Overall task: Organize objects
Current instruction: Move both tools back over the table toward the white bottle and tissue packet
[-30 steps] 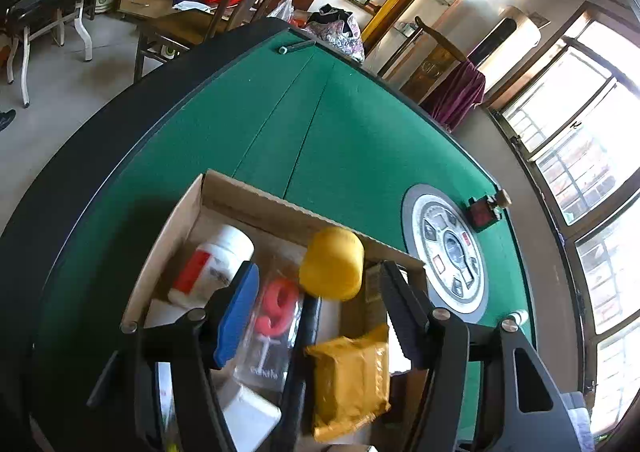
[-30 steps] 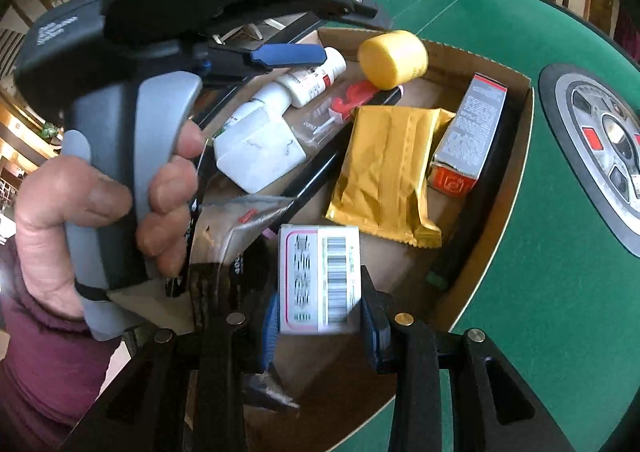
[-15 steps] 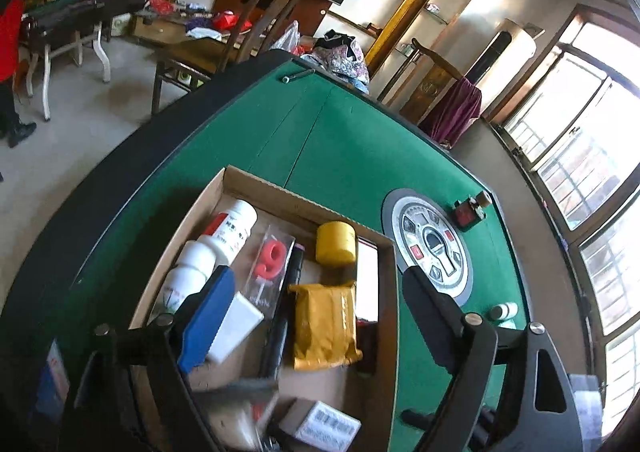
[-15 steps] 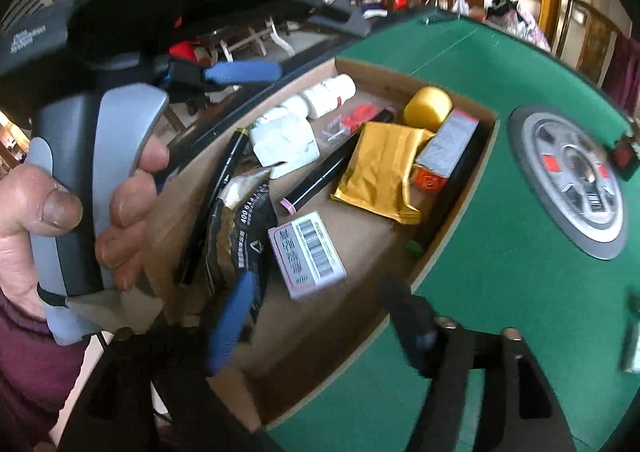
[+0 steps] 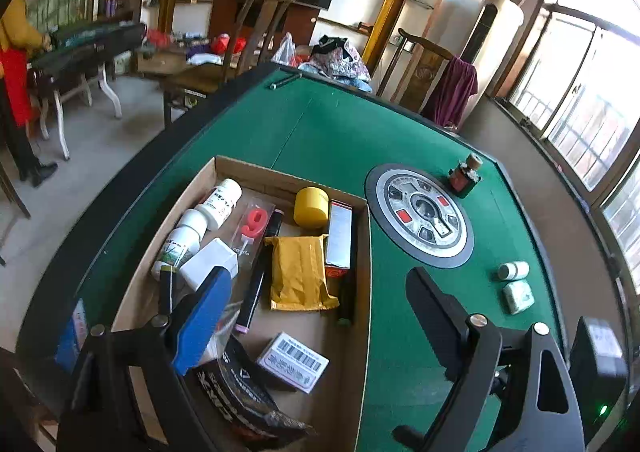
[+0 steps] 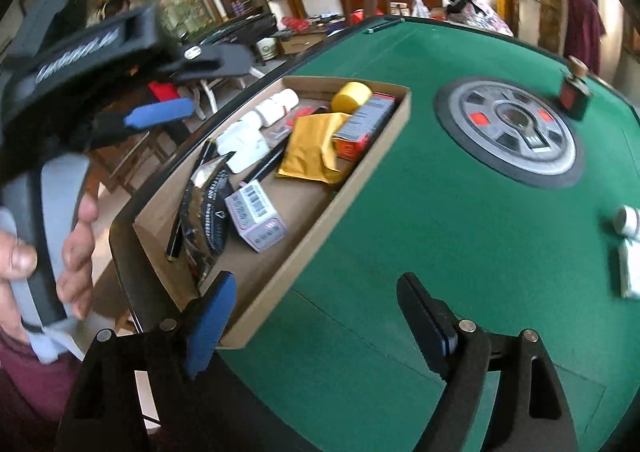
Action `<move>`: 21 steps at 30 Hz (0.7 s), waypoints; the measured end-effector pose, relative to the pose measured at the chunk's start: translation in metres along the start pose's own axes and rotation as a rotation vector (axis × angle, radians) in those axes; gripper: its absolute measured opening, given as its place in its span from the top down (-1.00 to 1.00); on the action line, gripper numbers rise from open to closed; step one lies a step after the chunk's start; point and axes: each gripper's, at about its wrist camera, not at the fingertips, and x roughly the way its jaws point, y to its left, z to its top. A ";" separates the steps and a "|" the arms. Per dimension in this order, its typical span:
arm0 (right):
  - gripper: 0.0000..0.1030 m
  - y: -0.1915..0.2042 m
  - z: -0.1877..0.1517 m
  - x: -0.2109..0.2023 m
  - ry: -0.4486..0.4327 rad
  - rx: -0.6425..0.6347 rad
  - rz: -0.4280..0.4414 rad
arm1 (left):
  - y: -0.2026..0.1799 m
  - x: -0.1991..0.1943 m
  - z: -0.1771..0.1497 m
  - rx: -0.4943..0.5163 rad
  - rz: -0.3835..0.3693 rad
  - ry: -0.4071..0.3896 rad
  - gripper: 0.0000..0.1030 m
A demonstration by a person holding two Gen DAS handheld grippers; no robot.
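Observation:
A shallow cardboard box (image 5: 362,292) on the green felt holds a yellow jar (image 5: 311,207), a yellow packet (image 5: 298,272), white bottles (image 5: 219,204), a red "9" candle (image 5: 256,221), a black marker (image 5: 260,272) and a small barcode box (image 5: 292,362). My left gripper (image 5: 316,276) hovers above the box's near end, its jaws opening, nothing between them. My right gripper (image 6: 316,278) hangs over the box's near corner (image 6: 240,336) and the felt, its jaws opening too and empty. The barcode box (image 6: 256,216) lies loose inside.
On the felt to the right of the box lie a round dial plate (image 5: 420,216), a red-and-black block (image 5: 464,176), a small white bottle (image 5: 513,271) and a white packet (image 5: 518,296). A hand (image 6: 76,236) grips the left tool's handle. Chairs stand beyond the table.
The right gripper let go of the barcode box, which now lies in the cardboard box. Both grippers opened wide and pulled back and up, away from the contents.

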 end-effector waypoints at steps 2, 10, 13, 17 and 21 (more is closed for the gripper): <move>-0.68 -0.005 -0.002 -0.003 -0.007 0.016 0.001 | -0.010 -0.004 -0.003 0.040 0.036 -0.017 -0.72; -0.69 -0.025 -0.010 -0.010 -0.027 0.071 0.011 | -0.040 -0.017 -0.011 0.184 0.176 -0.096 -0.72; -0.69 -0.034 -0.011 -0.013 -0.037 0.098 0.016 | -0.050 -0.019 -0.011 0.225 0.201 -0.109 -0.72; -0.69 -0.048 -0.012 -0.017 -0.046 0.132 0.019 | -0.061 -0.018 -0.013 0.259 0.206 -0.109 -0.72; -0.69 -0.063 -0.013 -0.023 -0.061 0.163 0.019 | -0.072 -0.014 -0.013 0.285 0.209 -0.102 -0.73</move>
